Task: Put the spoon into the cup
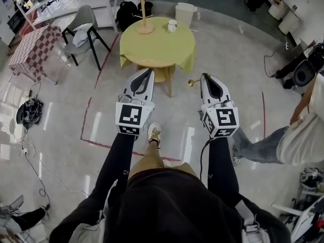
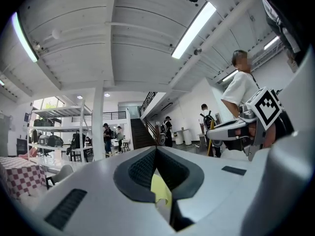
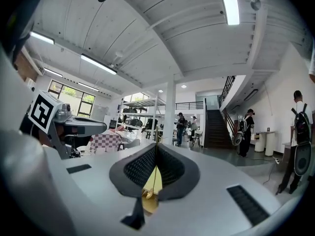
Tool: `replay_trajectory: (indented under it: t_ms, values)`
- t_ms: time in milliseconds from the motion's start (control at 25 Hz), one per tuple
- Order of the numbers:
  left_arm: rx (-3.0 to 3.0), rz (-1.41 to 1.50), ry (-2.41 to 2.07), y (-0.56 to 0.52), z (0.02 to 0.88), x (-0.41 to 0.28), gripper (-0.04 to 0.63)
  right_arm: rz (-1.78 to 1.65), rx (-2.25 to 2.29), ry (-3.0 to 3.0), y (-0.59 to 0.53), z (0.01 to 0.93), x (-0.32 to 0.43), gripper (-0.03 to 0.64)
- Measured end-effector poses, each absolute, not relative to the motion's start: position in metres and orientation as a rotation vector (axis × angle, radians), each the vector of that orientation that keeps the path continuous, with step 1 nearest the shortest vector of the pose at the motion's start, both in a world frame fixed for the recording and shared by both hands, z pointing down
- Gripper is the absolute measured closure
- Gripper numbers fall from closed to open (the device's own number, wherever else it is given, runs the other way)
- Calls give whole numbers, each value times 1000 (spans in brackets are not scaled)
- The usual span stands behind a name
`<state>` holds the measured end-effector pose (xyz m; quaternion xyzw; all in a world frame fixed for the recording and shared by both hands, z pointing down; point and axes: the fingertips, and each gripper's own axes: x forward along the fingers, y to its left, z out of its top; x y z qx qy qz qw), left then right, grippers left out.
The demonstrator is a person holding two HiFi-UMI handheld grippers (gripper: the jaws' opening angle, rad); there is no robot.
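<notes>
A white cup (image 1: 172,25) stands on the far side of a round yellow table (image 1: 152,49), well ahead of both grippers. My right gripper (image 1: 205,77) is shut on a thin golden spoon (image 1: 192,82), whose end sticks out to the left of the jaw tips. In the right gripper view the spoon (image 3: 154,183) runs upright between the closed jaws of the right gripper (image 3: 156,147). My left gripper (image 1: 148,74) is level beside it, jaws together with nothing between them. The left gripper view also shows the left gripper (image 2: 156,150) closed, with the spoon (image 2: 210,140) at the right.
A wooden mug tree (image 1: 145,18) stands on the table left of the cup. Behind the table is a white bin (image 1: 185,13). A grey chair (image 1: 83,27) and a checkered table (image 1: 33,49) are at the left. A person (image 1: 298,130) crouches at the right. Red tape (image 1: 101,145) marks the floor.
</notes>
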<state>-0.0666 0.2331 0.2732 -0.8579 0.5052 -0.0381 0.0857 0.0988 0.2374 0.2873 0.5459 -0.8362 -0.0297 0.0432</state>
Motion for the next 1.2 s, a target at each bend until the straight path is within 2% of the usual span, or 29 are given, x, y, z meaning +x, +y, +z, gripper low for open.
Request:
replay_trajectory:
  t_ms: [680, 1200]
  values:
    - [-2644, -141, 1407, -1, 287, -69, 580, -32, 1714, -2489, 15, 298, 78, 589]
    - [-2698, -153, 1331, -116, 302, -67, 580, -29, 1773, -2469, -90, 308, 74, 589]
